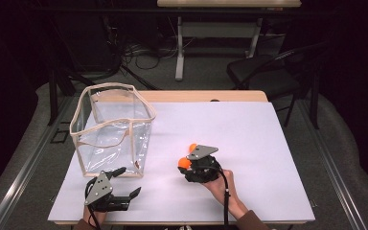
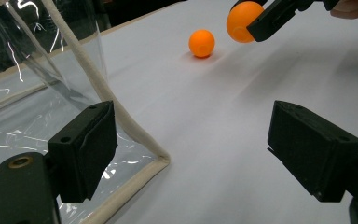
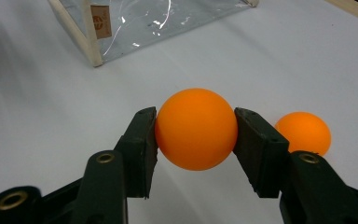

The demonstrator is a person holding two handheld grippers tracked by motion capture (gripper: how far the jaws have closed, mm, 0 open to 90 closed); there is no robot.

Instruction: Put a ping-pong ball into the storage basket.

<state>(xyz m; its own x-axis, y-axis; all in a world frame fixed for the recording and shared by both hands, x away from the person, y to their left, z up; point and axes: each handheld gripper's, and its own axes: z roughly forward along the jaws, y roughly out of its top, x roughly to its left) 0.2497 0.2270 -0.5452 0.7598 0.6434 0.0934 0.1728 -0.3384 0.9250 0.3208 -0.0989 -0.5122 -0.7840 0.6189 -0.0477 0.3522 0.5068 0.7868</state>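
Right gripper [image 3: 196,135] clamping orange ball [image 3: 196,128], second ball [image 3: 304,132] just beside, bag label [image 3: 98,21] legible in right gripper view, left gripper [image 2: 191,149] agape near clear bag [image 1: 112,125], balls round, no long axis.

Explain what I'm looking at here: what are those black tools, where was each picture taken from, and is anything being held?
A person at a table holds a two-jaw tool in each hand. One camera looks down from above; the others ride on the tools. The right hand-held gripper is shut on a round orange plastic ball, lifted just off the white table sheet. A second orange ball lies on the sheet beside it. The left hand-held gripper is open and holds nothing, beside a clear plastic box-shaped bag with cream trim.
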